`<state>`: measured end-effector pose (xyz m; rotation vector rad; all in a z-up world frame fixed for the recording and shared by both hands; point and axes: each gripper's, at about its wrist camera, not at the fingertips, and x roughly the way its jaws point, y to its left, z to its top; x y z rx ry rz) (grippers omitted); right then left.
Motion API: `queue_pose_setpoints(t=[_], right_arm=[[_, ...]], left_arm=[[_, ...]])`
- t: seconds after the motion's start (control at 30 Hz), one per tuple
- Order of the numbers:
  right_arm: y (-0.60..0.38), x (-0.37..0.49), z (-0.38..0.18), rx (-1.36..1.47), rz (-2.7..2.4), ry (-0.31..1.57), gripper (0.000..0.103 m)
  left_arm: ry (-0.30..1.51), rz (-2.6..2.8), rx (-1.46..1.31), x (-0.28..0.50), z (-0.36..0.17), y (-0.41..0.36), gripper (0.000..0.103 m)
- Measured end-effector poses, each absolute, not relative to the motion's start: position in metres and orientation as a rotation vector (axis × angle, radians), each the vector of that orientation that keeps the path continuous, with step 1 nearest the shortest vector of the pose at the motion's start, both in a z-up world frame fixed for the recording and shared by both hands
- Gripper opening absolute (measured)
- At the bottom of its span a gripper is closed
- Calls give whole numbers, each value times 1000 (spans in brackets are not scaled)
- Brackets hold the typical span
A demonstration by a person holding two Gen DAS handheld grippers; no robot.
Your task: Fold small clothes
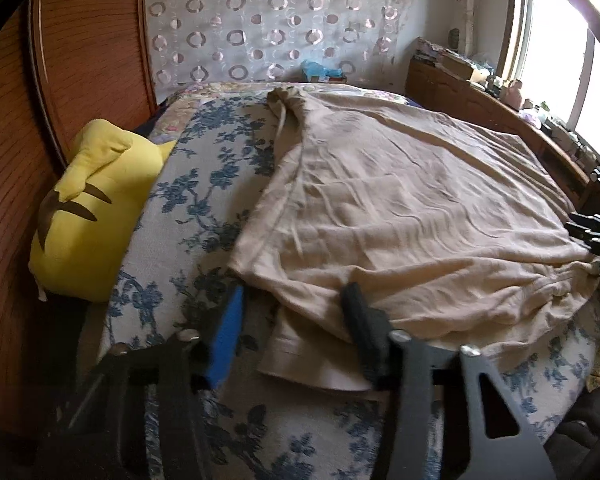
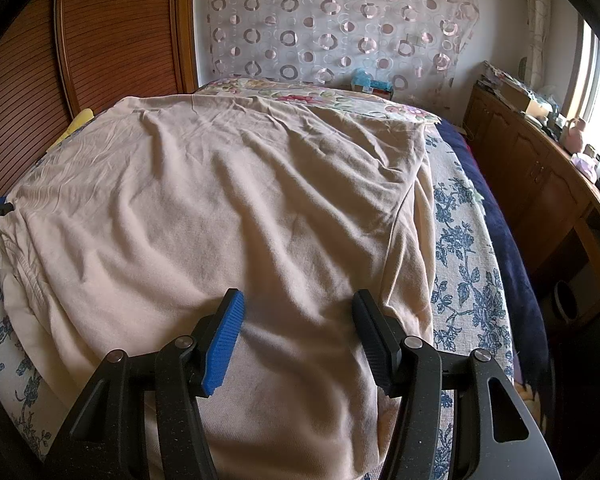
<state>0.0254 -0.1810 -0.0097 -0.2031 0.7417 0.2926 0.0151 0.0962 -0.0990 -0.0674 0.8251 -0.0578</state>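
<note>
While both grippers are hovering with jaws spread wide and gripping nothing, the left gripper (image 1: 296, 300) is sitting over the near hem of a beige garment (image 1: 400, 208), and the right gripper (image 2: 298, 308) is hanging above the same beige garment (image 2: 236, 200) near its right edge. The cloth is lying spread and wrinkled, one side folded over itself, on a blue-flowered bedspread (image 1: 204, 184). Bare bedspread (image 2: 460, 248) is showing beside the right edge. A yellow plush toy (image 1: 96, 208) is leaning against the wooden headboard (image 1: 84, 60); a wooden cabinet (image 2: 540, 176) is standing under the window.
</note>
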Motion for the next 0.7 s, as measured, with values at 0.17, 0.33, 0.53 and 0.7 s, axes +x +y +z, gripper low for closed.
queue_pose_setpoints(t=[0.17, 0.33, 0.53, 0.7], right_arm=[[-181, 25, -10, -203, 293, 742, 59], [-182, 26, -10, -203, 293, 742, 59], [-182, 26, -9, -203, 294, 743, 59], [-182, 26, -9, -202, 294, 743, 59]], left_arm=[[831, -74, -95, 16, -97, 94, 34], [837, -106, -123, 19, -98, 94, 12], [774, -146, -112, 15, -81, 84, 4], [662, -174, -112, 11, -47, 74, 4]])
